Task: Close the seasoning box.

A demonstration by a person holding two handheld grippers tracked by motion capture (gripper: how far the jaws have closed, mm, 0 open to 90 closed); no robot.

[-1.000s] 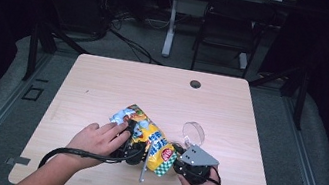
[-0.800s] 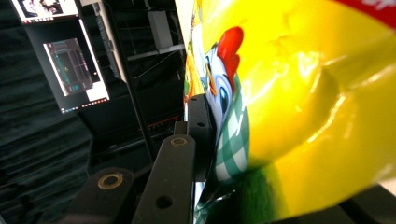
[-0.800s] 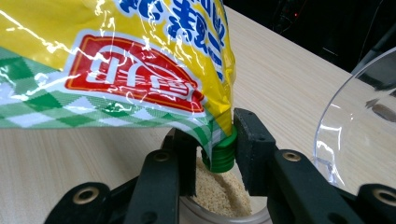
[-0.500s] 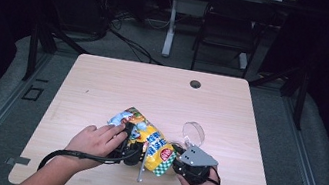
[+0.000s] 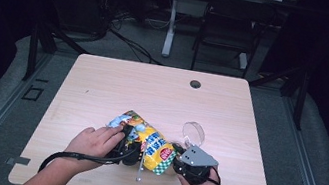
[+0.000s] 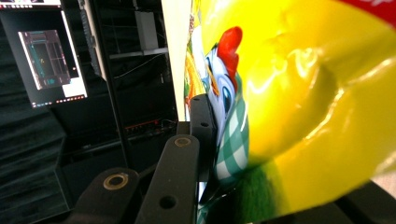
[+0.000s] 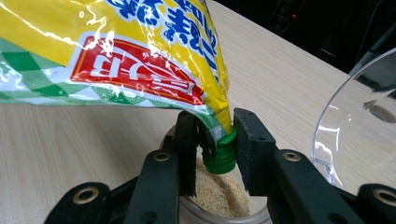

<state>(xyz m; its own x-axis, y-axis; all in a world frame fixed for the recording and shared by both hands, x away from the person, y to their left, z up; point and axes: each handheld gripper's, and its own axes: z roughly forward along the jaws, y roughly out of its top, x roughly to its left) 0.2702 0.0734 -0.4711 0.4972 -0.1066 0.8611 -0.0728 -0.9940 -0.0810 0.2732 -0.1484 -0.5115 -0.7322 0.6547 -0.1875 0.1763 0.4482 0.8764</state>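
A yellow printed pouch lies tilted between both grippers near the table's front edge. My left gripper is shut on its upper body; in the left gripper view one black finger presses into the yellow film, and the jaws have just been closing on it. My right gripper, under its grey plate, is shut on the pouch's green spout. The spout points down into an open jar holding beige granules.
A clear round lid lies just beyond the right gripper and shows close at the right in the right gripper view. A thin pale stick lies below the pouch. A dark grommet hole sits at the table's far edge.
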